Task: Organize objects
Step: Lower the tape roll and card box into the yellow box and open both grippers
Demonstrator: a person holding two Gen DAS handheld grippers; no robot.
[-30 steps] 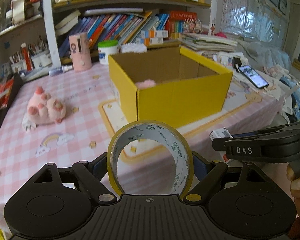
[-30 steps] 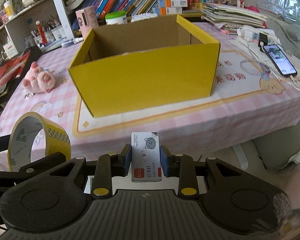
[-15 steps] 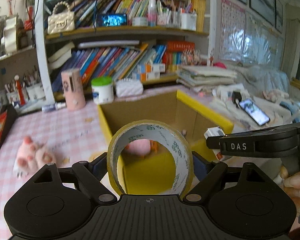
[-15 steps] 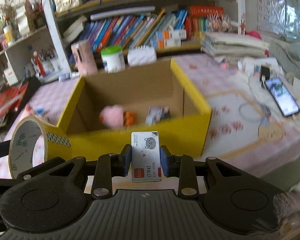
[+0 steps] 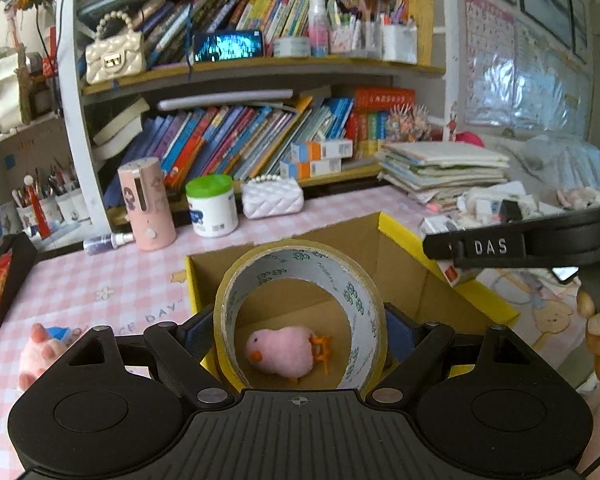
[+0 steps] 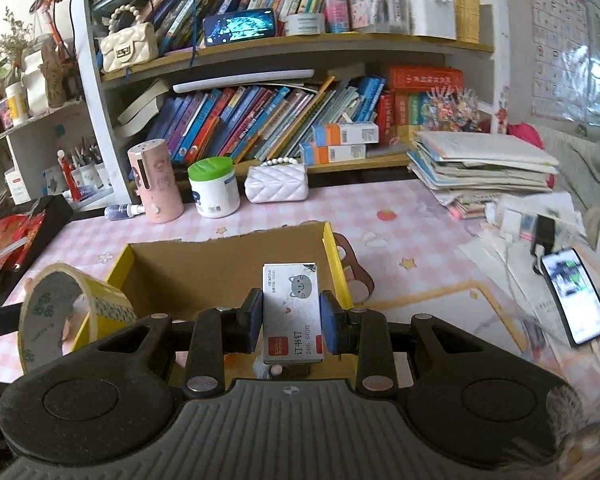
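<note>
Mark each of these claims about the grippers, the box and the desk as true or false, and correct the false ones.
1. The left gripper is shut on a roll of tape. True.
2. The right gripper is open with nothing between its fingers. False: it is shut on a small staples box.
3. A pink plush chick lies inside the yellow cardboard box. True.
4. The green-lidded jar stands inside the yellow cardboard box. False: it stands on the table beside a pink cylinder.
5. A lit phone lies on the table. True.
</note>
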